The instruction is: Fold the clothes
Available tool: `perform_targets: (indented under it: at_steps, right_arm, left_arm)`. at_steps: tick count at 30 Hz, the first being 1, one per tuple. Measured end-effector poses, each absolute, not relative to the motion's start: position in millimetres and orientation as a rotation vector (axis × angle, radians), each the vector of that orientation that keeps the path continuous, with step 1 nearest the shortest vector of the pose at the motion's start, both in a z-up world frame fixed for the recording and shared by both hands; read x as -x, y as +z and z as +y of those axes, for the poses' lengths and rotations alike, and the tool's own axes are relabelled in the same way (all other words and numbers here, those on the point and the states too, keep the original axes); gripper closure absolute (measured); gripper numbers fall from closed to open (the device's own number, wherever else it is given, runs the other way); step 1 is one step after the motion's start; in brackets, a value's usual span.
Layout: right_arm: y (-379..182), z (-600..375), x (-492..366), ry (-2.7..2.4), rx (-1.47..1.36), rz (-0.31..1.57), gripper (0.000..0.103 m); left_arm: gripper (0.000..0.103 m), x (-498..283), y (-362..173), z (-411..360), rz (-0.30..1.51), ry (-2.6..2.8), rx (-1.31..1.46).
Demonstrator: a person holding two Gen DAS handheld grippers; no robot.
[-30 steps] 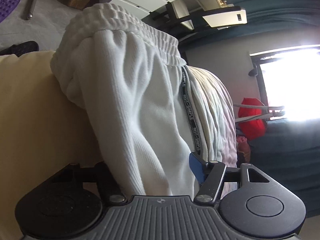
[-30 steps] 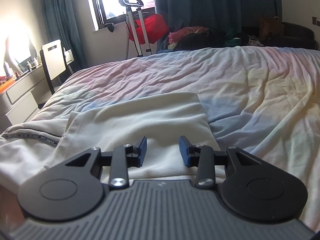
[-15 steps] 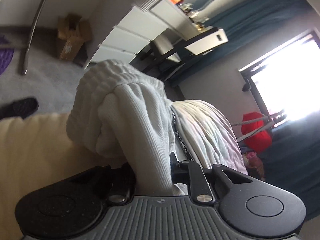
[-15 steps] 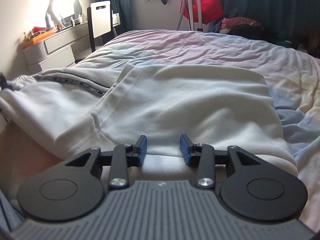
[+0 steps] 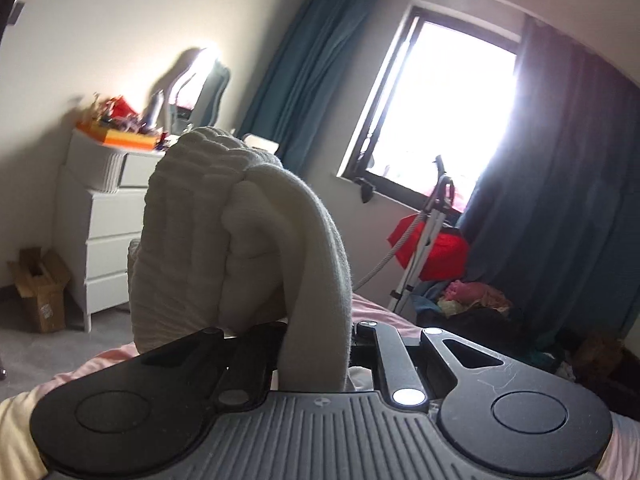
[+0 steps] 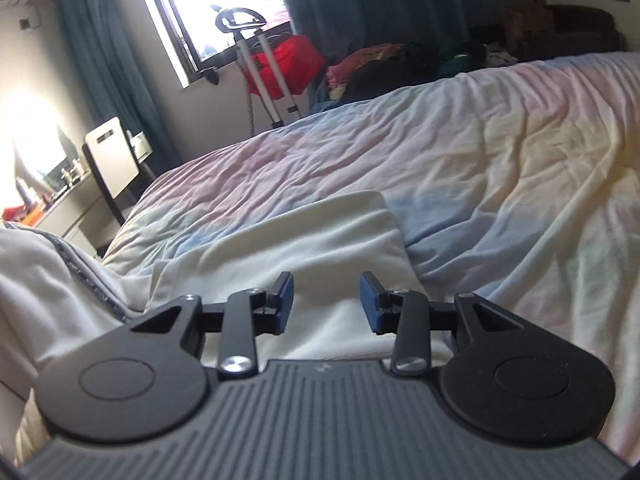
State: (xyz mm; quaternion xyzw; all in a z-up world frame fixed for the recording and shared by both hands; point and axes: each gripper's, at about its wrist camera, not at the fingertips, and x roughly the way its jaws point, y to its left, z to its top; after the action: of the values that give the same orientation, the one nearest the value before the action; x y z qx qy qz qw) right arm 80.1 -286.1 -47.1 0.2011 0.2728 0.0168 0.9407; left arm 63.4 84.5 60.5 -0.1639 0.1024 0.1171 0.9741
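Left wrist view shows the left gripper [image 5: 316, 344] clamped on a bunched fold of white trousers [image 5: 224, 240], its jaws drawn close with the cloth pinched between them. The ribbed waistband [image 5: 192, 168] stands uppermost, and the gathered cloth runs down from it into the grip, so this lifted end is roughly upright, raised clear of the bed [image 5: 376, 312]. Behind it stand a white chest of drawers [image 5: 100, 240] with its drawers pushed in and clutter on top, an open cardboard box [image 5: 40, 288] on the floor whose contents cannot be made out, teal curtains [image 5: 280, 80], a bright window [image 5: 440, 112] and something red [image 5: 436, 252] beside a metal stand. From the right wrist view, the rest of the trousers [image 6: 280, 248] lies flat on the rumpled bed sheet [image 6: 500, 152], the long axis running away from the camera toward the far side of the bed, the far edge squared off. A patterned side stripe [image 6: 76, 268] runs along the cloth at the left, which rises out of frame. The right gripper [image 6: 326, 300] hovers just above the near part of the cloth, jaws parted, with nothing between its blue pads [image 6: 286, 296]. A heap of clothes [image 6: 384, 60] lies beyond the bed.
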Motion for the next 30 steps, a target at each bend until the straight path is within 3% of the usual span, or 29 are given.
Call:
perform_targets:
  at_steps: [8, 12, 15, 18, 23, 25, 27, 30]
  right_arm:
    - [-33, -341, -82, -0.074, -0.518, 0.451, 0.062]
    - [-37, -374, -85, -0.15, -0.59, 0.432, 0.062]
    - [-44, -395, -86, -0.192, -0.654, 0.43, 0.062]
    - [-46, -403, -87, -0.224, -0.647, 0.413, 0.062]
    - [-51, -409, -92, -0.19, -0.679, 0.42, 0.062]
    - [-56, -410, -97, -0.171, -0.705, 0.44, 0.062]
    - [-62, -412, -101, -0.123, -0.761, 0.458, 0.062]
    - [-73, -413, -107, -0.024, -0.879, 0.495, 0.062]
  left_arm:
    - [0.09, -110, 38, -81, 0.156, 0.065, 0.199]
    - [0.091, -119, -10, -157, 0.207, -0.042, 0.075]
    - [0.09, -125, -74, -210, 0.362, -0.147, -0.115]
    - [0.088, -126, -123, -229, 0.429, -0.173, -0.2]
    - [0.085, -137, -127, -226, 0.424, -0.174, -0.216]
    - [0.074, -142, -127, -218, 0.442, -0.211, -0.236]
    - [0.043, -138, -129, -181, 0.459, -0.271, -0.289]
    - [0.031, -129, -127, -161, 0.49, -0.338, -0.356]
